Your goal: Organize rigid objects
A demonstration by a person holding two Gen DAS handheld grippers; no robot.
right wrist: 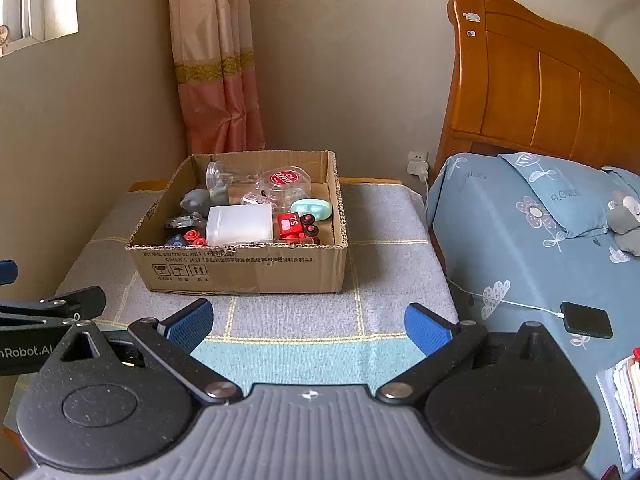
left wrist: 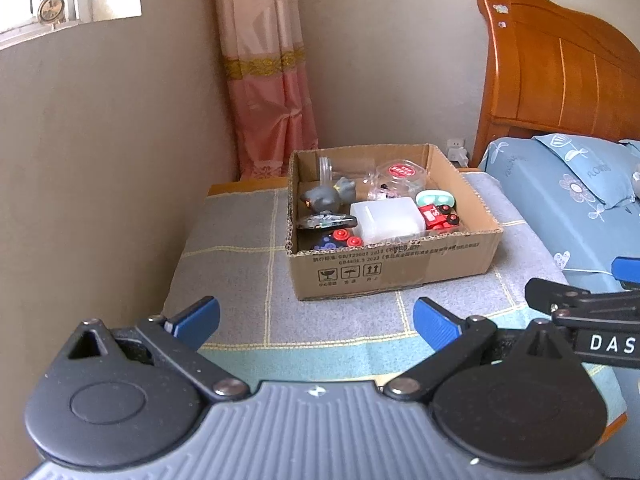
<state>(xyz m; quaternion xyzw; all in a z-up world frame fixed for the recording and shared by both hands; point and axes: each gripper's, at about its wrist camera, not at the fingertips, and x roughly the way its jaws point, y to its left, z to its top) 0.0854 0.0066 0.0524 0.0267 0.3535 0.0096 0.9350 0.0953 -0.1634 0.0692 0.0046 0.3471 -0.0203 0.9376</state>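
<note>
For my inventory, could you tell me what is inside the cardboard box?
Cardboard box holds a white container, red toy truck, mint case, red-lidded tub; anything beneath is hidden.

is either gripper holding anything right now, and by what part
Nothing is held. The left gripper and right gripper are both open and empty, short of the brown cardboard box of toys.

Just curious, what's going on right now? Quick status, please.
Left tongs open, empty. Right tongs open, empty. Cardboard box full of toys, on the cloth-covered table. Nothing in the way.
</note>
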